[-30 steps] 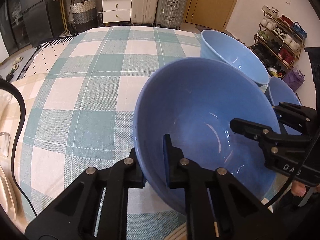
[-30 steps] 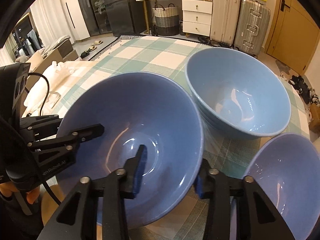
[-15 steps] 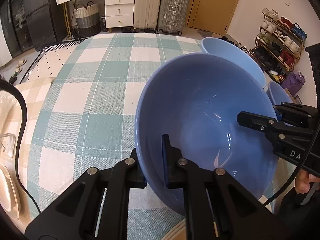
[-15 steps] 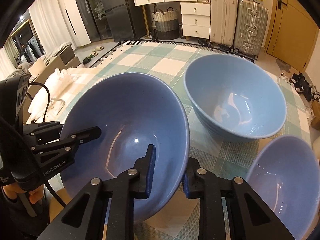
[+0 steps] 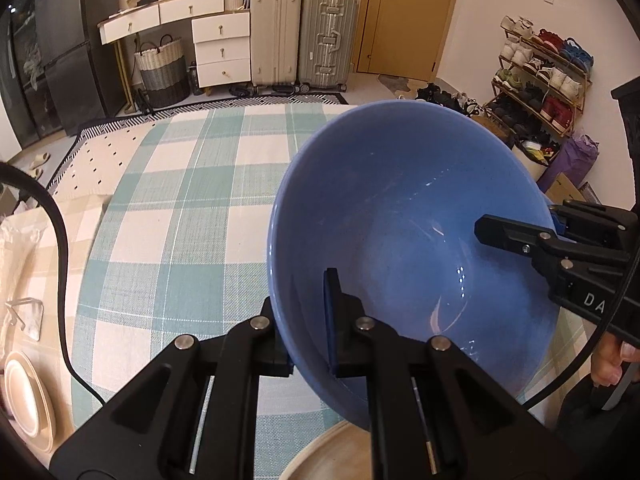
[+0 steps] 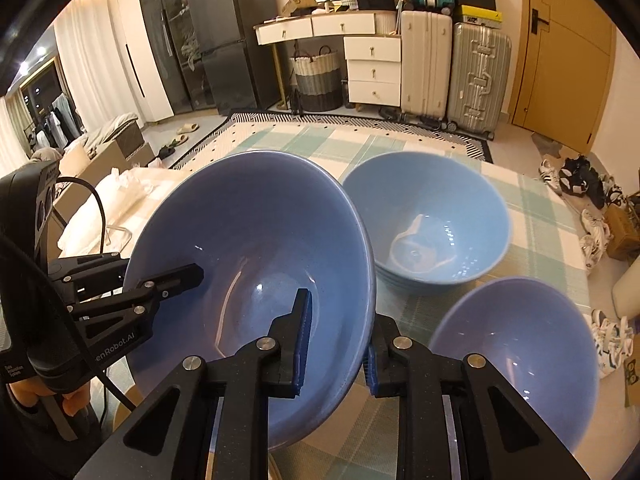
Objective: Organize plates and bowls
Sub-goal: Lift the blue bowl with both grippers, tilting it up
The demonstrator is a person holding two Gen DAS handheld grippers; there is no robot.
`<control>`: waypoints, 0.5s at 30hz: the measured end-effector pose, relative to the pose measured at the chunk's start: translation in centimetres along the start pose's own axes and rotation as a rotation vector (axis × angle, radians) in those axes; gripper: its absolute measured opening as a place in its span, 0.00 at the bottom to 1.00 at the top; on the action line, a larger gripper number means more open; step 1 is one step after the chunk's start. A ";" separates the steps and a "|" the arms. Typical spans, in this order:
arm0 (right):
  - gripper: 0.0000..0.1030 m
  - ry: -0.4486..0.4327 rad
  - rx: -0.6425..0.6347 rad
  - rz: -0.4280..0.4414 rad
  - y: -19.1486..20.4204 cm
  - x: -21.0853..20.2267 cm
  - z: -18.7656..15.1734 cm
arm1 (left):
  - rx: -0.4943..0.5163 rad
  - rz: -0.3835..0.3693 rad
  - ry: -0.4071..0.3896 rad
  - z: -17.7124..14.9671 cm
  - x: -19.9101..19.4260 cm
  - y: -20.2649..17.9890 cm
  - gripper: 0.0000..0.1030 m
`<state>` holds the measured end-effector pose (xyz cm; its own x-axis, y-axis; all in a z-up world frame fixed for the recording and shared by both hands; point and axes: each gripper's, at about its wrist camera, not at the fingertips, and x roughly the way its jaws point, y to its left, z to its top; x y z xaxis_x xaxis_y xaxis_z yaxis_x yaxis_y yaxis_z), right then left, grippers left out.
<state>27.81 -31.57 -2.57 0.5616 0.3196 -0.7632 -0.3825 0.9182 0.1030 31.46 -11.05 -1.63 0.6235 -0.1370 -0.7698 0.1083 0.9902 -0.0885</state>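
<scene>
Both grippers have hold of one bowl: the left gripper [image 5: 308,322] pinches the near rim of the periwinkle bowl [image 5: 408,240] with its fingers drawn narrow, one pad inside and one outside the wall, and the right gripper [image 6: 336,344] clamps the opposite rim the same way. The bowl hangs tilted above the checked tablecloth [image 5: 180,220] on the table, clear of the surface as far as the right wrist view shows. Little of the sorting looks finished. A light blue bowl [image 6: 426,224] sits alone on the cloth just beyond the held one, and a second periwinkle bowl [image 6: 516,360] stands near it at the right — none of the three is nested in another. At the left edge of the left wrist view a cream plate [image 5: 24,396] lies off the cloth, and a pale round rim [image 5: 332,456] shows under the held bowl; what that is I cannot tell. By my reading the stacking has only begun — this bowl needs a home, probably inside or over one of its neighbours, and the plates remain untouched.
</scene>
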 end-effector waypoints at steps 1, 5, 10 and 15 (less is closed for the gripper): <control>0.22 -0.008 0.007 -0.002 -0.2 -0.5 -0.1 | 0.008 0.001 -0.005 0.2 -0.3 -0.4 0.07; 0.22 -0.027 0.026 -0.019 -1.1 -2.0 -0.4 | 0.043 -0.005 -0.016 0.8 -1.1 -2.2 0.07; 0.22 -0.052 0.066 -0.050 -2.7 -4.1 -0.9 | 0.089 -0.026 -0.016 1.7 -1.9 -5.0 0.07; 0.22 -0.068 0.103 -0.091 -4.2 -5.9 -1.5 | 0.145 -0.045 -0.020 2.5 -2.3 -8.2 0.07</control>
<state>24.96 -37.63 0.54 0.6405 0.2459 -0.7275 -0.2524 0.9621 0.1030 31.10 -18.96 2.42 0.6309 -0.1830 -0.7540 0.2459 0.9689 -0.0294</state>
